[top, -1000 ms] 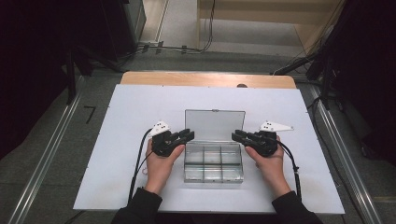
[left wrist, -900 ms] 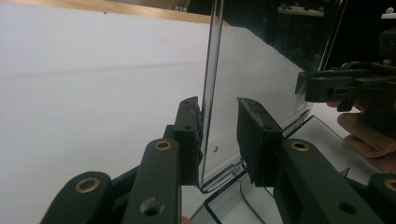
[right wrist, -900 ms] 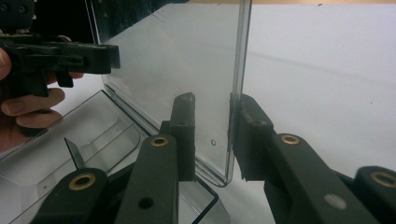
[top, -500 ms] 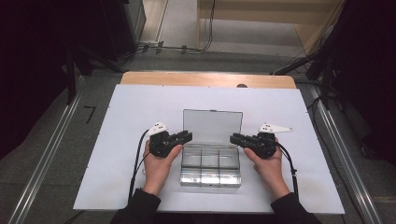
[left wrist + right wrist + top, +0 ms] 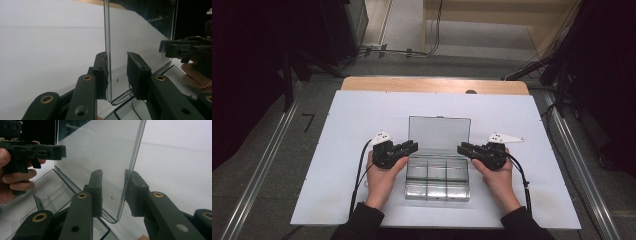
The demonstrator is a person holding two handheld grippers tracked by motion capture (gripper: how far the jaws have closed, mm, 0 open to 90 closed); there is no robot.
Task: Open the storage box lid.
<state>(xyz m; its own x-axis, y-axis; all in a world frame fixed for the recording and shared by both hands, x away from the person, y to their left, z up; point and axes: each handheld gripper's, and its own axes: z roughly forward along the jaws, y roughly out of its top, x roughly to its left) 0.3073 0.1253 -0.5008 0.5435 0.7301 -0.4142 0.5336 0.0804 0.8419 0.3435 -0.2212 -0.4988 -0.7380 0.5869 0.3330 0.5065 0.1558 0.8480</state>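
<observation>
A clear plastic compartment box [image 5: 437, 196] lies on the white sheet between the person's hands, with its lid [image 5: 439, 132] standing upright. My left gripper [image 5: 414, 146] straddles the lid's left edge. In the left gripper view the lid [image 5: 140, 37] touches the left pad [image 5: 101, 75] and a gap is left to the other pad, so the left gripper [image 5: 117, 56] is open. My right gripper [image 5: 460, 148] straddles the right edge. Its jaws have just been opening, and in the right gripper view the lid [image 5: 100, 150] stands loose between them, leaving the right gripper [image 5: 113, 173] open.
The white sheet [image 5: 362, 125] covers most of a wooden table [image 5: 434, 85]. Metal rails [image 5: 262, 170] run along the floor on both sides, and dark equipment with cables stands beyond the far edge. The box's compartments look empty.
</observation>
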